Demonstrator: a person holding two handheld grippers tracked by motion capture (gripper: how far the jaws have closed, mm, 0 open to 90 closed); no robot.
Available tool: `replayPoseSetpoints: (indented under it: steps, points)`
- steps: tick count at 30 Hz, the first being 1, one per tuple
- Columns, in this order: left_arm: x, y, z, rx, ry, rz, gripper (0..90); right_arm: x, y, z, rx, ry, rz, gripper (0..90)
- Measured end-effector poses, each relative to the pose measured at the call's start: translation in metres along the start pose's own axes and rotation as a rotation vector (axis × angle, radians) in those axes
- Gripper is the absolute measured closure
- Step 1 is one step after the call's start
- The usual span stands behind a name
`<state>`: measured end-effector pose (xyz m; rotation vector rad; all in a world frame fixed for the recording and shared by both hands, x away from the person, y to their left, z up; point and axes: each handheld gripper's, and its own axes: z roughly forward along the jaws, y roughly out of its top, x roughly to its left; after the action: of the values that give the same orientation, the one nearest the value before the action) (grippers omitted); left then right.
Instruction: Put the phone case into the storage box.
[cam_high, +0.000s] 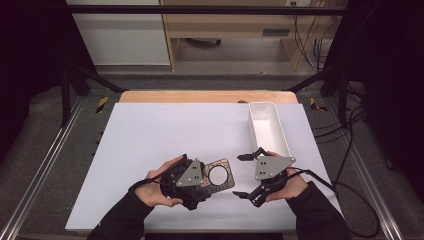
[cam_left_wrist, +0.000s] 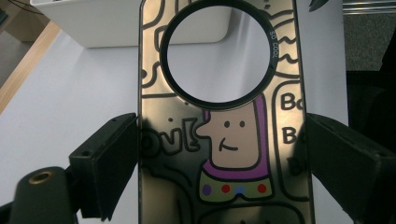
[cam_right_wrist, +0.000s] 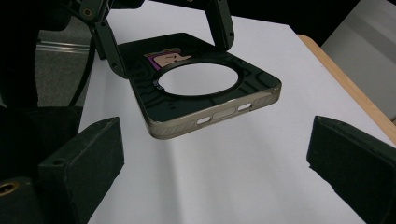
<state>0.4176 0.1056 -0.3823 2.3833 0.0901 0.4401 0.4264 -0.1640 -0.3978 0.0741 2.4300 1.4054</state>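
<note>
Left gripper (cam_high: 200, 181): jaws closed on the two long edges of a dark, glossy phone case with a cartoon print and a large round camera cut-out (cam_high: 218, 175). The grip sits at the end of the case nearest the person. The cut-out end projects forward, clear of the white table sheet (cam_high: 160, 135); in the right gripper view the case (cam_right_wrist: 205, 93) is lifted and roughly level, its short edge with the port slots facing that camera.

Long axis of the case runs from the left gripper toward the right gripper (cam_high: 244, 175). The free end lies just beside the right gripper and directly ahead of its opening. Right jaws stand wide apart and hold nothing; their gap looks wider than the short edge of the case.

Judgement: the right gripper is placed for a hand-over, or to steady the free end. Nothing lies between it and the case.

Beyond the case, to its right and farther from the person: a long white rectangular plastic tray (cam_high: 270, 131), lying lengthwise away from the person, near the sheet's right edge. Apparently empty. It stands apart from both grippers and is not in the way.
</note>
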Motion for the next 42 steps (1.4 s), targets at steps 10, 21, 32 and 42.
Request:
replayPoseSetpoints:
  steps: [10, 21, 32, 42]
  points:
    - [-0.004, 0.004, 0.002, -0.012, -0.027, 0.016, 11.8, 0.002, 0.003, 0.006, 0.017, 0.035, -0.023, 4.7]
    - [-0.007, 0.009, 0.006, -0.012, -0.05, 0.043, 11.8, 0.003, 0.004, 0.015, 0.021, 0.074, -0.035, 5.0]
    - [-0.01, 0.011, 0.013, -0.011, -0.078, 0.065, 11.8, 0.004, 0.0, 0.022, 0.011, 0.122, -0.046, 5.2]
    - [-0.014, 0.011, 0.016, -0.026, -0.101, 0.092, 11.8, 0.006, -0.002, 0.024, -0.003, 0.178, -0.057, 6.8]
